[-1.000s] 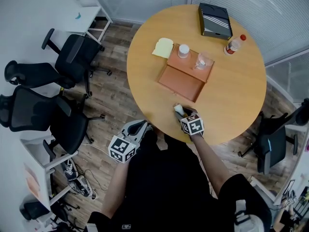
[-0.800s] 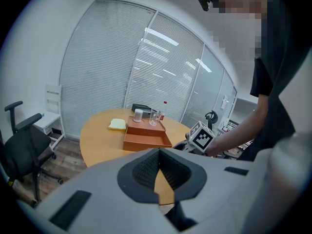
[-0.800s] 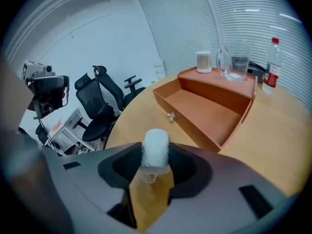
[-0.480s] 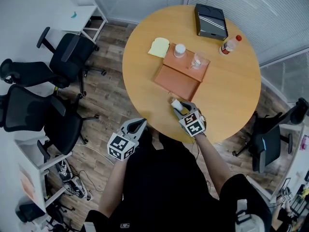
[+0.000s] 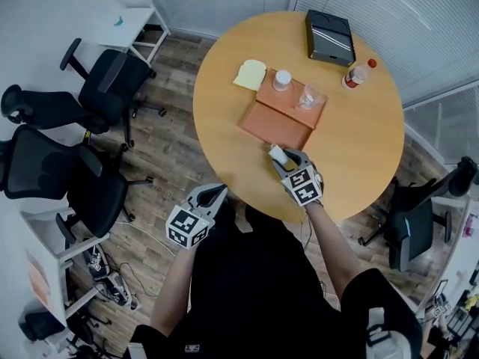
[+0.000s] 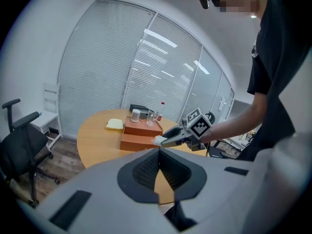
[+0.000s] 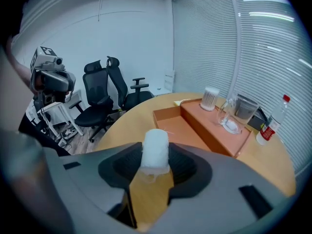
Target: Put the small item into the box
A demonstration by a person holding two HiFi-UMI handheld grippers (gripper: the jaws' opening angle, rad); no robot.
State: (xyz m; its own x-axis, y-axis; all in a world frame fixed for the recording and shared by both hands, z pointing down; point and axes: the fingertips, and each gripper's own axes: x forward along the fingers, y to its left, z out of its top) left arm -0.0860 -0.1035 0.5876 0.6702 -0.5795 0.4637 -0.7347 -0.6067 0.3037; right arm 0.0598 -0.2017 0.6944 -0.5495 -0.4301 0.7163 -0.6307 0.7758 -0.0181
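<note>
So the right gripper is clamped on the small white cylinder-shaped item. Its pads squeeze the item from both sides, with the top end poking out past the tips. Holding it low like that leaves the top free, which looks handy for tipping or dropping it in.

The item is up off the round wooden counter, and the open orange-brown box sits just ahead of the gripper tips. The empty lower tray is the nearest part, so that's the obvious landing spot. Further ahead, the raised half of the box already carries a white ribbed jar and a clear glass cup. My guess is the tray was left bare on purpose.

The left gripper hangs off the counter edge, down beside the person's body, jaws together on nothing. This looks like a one-handed job, so it's parked out of the way.

As I read it, the pick is done and what's left is a short carry forward over the tray wall, then letting go.
</note>
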